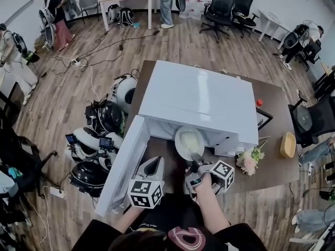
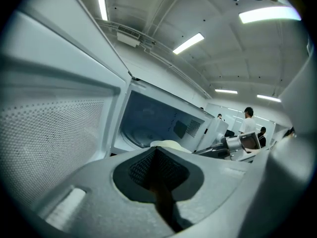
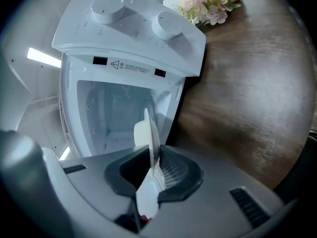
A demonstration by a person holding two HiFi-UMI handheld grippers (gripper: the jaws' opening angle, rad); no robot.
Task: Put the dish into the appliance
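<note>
A white microwave (image 1: 199, 95) stands on the brown table with its door (image 1: 123, 163) swung open to the left. My right gripper (image 1: 196, 161) is shut on the rim of a cream dish (image 1: 188, 141), which hangs at the mouth of the cavity. In the right gripper view the dish (image 3: 152, 133) shows edge-on between the pads, in front of the white cavity (image 3: 114, 108). My left gripper (image 1: 153, 163) is beside it, near the door, shut with nothing in it. The left gripper view shows the door's inner side (image 2: 54, 133), the cavity (image 2: 158, 118) and the top of the dish (image 2: 171, 144).
A bunch of pink flowers (image 1: 250, 160) lies right of the microwave, with a woven basket (image 1: 287, 144) and a black frame (image 1: 263, 119) farther right. Helmets and gear (image 1: 102, 140) crowd the floor left of the table. Office chairs and people stand around the room.
</note>
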